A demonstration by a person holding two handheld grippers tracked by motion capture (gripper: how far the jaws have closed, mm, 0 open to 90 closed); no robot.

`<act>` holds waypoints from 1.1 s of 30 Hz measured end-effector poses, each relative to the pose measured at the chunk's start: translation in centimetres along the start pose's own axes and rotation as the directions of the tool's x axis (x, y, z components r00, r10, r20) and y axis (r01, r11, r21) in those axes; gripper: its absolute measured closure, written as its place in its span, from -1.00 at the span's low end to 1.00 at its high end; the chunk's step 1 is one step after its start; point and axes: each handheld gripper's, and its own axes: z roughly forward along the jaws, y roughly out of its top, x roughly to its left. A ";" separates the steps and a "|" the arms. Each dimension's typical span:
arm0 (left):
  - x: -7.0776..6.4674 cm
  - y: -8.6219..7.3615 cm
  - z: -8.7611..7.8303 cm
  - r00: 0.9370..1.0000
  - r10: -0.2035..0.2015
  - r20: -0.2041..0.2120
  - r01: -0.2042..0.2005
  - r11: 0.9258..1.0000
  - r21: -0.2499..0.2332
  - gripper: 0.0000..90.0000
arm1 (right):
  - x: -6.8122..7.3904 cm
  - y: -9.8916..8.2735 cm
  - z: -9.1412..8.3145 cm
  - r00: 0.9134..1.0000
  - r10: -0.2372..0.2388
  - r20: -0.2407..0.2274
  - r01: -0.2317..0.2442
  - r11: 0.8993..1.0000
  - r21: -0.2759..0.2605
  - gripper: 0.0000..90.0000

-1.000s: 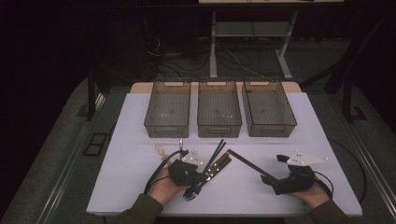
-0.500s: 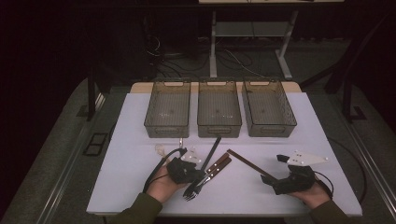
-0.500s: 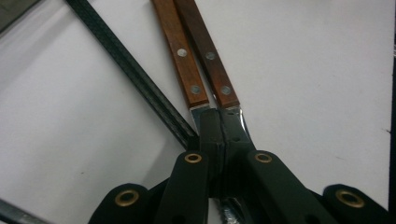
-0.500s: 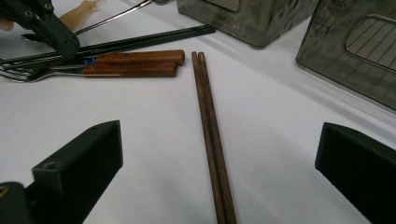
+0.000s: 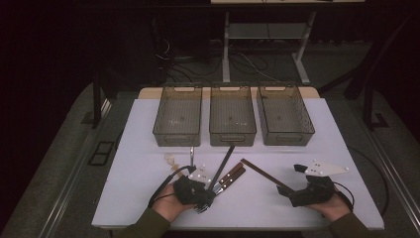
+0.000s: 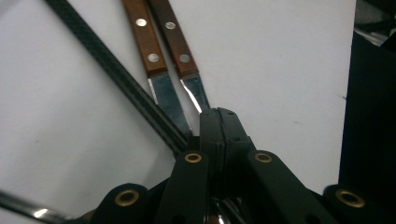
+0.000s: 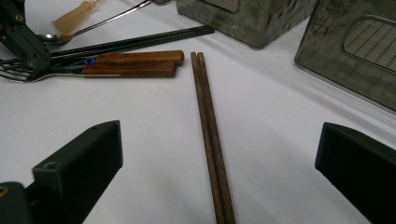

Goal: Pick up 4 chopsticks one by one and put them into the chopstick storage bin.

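On the white table (image 5: 148, 173), my left gripper (image 5: 210, 192) sits in a heap of cutlery near the front edge. Its jaws are shut, their tips (image 6: 219, 113) over the blades of two wooden-handled knives (image 6: 156, 44) (image 5: 231, 176). Black chopsticks (image 6: 116, 79) (image 5: 224, 163) run along the knives' left side. Forks (image 5: 203, 206) lie by the hand. My right gripper (image 5: 283, 191) rests at the front right, open. Its jaws (image 7: 222, 140) stand wide on either side of a brown chopstick pair (image 7: 208, 121) (image 5: 260, 173) lying flat on the table, touching neither.
Three grey see-through bins (image 5: 177, 140) (image 5: 233, 140) (image 5: 287, 140) stand in a row at the back of the table. A spoon (image 7: 70, 35) and a pale translucent utensil (image 5: 171, 159) lie left of the heap. Dark floor and cables surround the table.
The left hand has edged slightly toward the table's front edge. The black chopsticks, splayed a second ago, now lie closer together. The right hand has kept still.
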 end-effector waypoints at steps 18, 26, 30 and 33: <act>3.1 2.2 -0.5 0.984 -0.133 -0.121 0.115 0.983 -0.142 0.61 | 0.0 0.0 0.2 1.000 0.005 0.000 -0.005 1.000 0.005 -0.99; 5.1 4.1 1.2 0.973 -0.164 -0.164 0.144 0.981 -0.127 0.59 | -0.1 0.0 0.2 1.000 0.007 0.002 -0.007 1.000 0.005 -0.99; 5.6 4.7 2.0 0.969 -0.177 -0.175 0.157 0.980 -0.123 0.62 | -0.1 -0.1 0.1 1.000 0.009 0.000 -0.009 1.000 0.005 -0.99; 6.2 5.1 2.5 0.965 -0.190 -0.180 0.170 0.978 -0.121 0.68 | -0.1 -0.1 0.2 1.000 0.009 0.000 -0.009 1.000 0.005 -0.99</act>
